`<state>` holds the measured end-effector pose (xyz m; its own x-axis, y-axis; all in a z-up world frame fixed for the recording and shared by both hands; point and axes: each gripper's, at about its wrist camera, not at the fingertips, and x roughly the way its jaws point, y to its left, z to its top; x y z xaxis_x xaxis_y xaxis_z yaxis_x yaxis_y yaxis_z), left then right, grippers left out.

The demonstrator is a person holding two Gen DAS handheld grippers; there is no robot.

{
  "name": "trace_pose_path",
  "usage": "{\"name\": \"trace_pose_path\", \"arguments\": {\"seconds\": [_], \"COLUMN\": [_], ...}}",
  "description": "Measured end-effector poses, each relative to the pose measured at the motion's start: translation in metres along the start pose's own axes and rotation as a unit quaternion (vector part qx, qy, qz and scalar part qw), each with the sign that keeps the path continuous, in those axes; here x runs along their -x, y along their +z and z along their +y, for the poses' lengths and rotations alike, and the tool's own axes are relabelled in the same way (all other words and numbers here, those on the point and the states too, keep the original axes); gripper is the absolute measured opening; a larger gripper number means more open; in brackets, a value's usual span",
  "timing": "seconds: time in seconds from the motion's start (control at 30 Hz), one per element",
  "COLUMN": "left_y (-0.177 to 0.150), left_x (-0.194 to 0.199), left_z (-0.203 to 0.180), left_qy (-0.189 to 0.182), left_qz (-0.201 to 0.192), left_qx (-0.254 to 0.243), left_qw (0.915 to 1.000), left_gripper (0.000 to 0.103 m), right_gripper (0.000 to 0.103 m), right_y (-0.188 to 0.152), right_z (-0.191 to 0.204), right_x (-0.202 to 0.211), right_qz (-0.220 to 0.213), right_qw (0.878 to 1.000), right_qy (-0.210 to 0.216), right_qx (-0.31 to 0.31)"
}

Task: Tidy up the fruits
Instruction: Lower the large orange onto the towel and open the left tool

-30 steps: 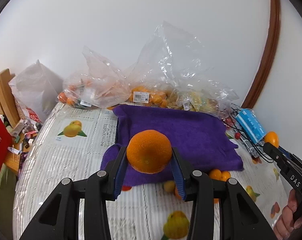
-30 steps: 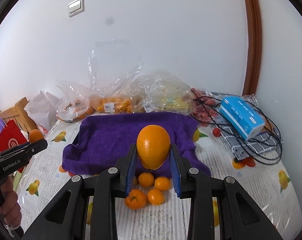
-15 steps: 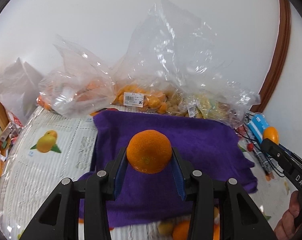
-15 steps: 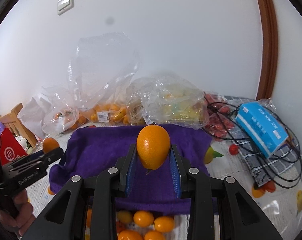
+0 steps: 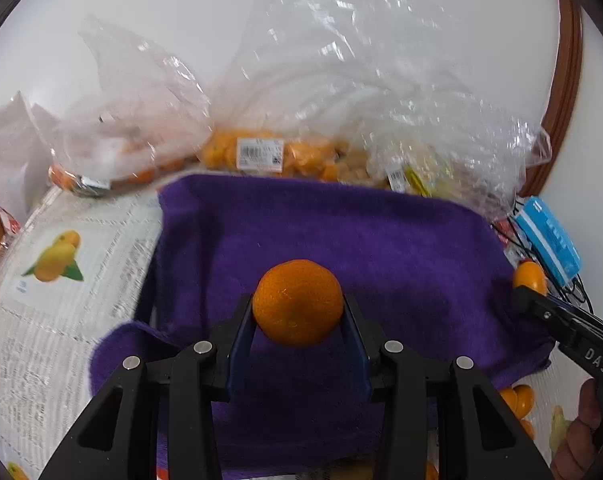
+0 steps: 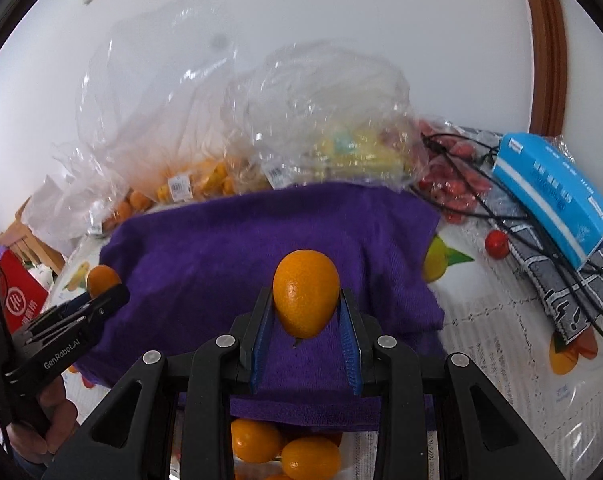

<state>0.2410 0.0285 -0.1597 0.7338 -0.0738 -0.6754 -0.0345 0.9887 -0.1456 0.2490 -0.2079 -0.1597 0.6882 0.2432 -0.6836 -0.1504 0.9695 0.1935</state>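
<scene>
My left gripper is shut on a round orange mandarin, held over the purple towel. My right gripper is shut on a smaller oval kumquat, also over the purple towel. Each gripper appears at the edge of the other's view: the right gripper with its kumquat at the right, the left gripper with its mandarin at the left. Loose kumquats lie just in front of the towel's near edge.
Clear plastic bags of orange fruit and yellow fruit crowd the wall behind the towel. A blue box, black cables and red tomatoes lie right. A red packet and wooden rack sit left.
Both grippers have come forward and down toward the towel with their fruits still held; the towel and bags now look larger and closer.
</scene>
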Motion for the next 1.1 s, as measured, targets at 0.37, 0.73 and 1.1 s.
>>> {"name": "trace_pose_path", "arguments": {"seconds": [0.37, 0.73, 1.1], "left_y": [-0.005, -0.004, -0.004], "left_x": [-0.010, -0.019, -0.019], "left_z": [0.006, 0.005, 0.005], "left_qy": [-0.005, 0.001, 0.001], "left_qz": [0.022, 0.040, 0.044], "left_qx": [0.017, 0.019, 0.017], "left_qw": [0.9996, 0.9990, 0.9989], "left_gripper": [0.040, 0.040, 0.046], "right_gripper": [0.032, 0.033, 0.034], "right_y": [-0.011, -0.013, -0.013], "right_z": [0.004, 0.007, 0.008], "right_x": [-0.028, -0.036, -0.032], "right_qz": [0.043, 0.055, 0.046], "right_qw": [0.999, 0.998, 0.999], "right_qy": [-0.005, -0.013, -0.015], "right_qx": [0.001, 0.013, 0.020]}}
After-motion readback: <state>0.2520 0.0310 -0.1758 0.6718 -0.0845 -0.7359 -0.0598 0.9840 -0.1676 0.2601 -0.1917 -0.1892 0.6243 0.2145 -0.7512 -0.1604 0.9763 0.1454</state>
